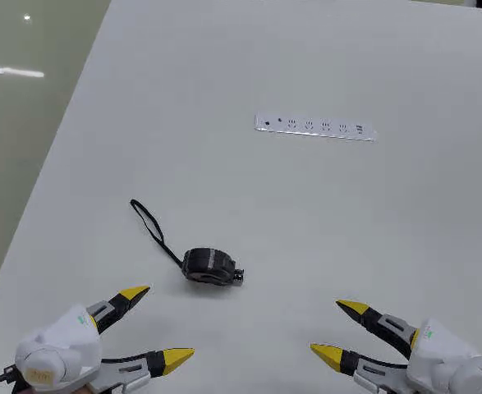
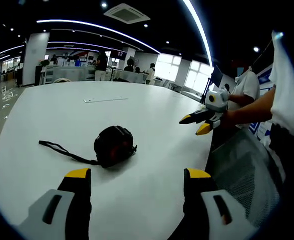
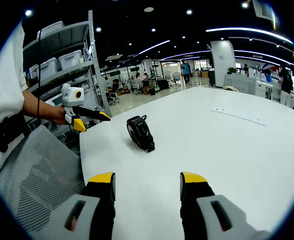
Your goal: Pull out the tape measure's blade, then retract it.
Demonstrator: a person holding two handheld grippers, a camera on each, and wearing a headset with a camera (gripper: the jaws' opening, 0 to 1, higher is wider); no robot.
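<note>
At the near left, the left gripper (image 1: 160,322) hovers over the white table (image 1: 323,213), its yellow-tipped jaws spread wide with nothing between them. It sits short of the tape measure, not touching it, and is probably placed there to come in on the case from the left and pin it down.

Just beyond it, the black wrist strap (image 1: 150,223) trails away to the far left, slack on the table, so it lies clear of the side where the blade comes out.

The tape measure (image 1: 210,266) lies in the middle, near the front edge and between the two grippers. Its blade is fully wound in. A small dark tab (image 1: 239,276) juts from its right end, likely the blade's hook, though it is too small to be sure.

At the near right, the right gripper (image 1: 333,328) also hangs over the table with its jaws wide apart and empty. It points toward that tab end, which suits it for pinching the hook and drawing the blade to the right.

Far off to the right, a white power strip (image 1: 315,127) lies flat, well apart from the work.
</note>
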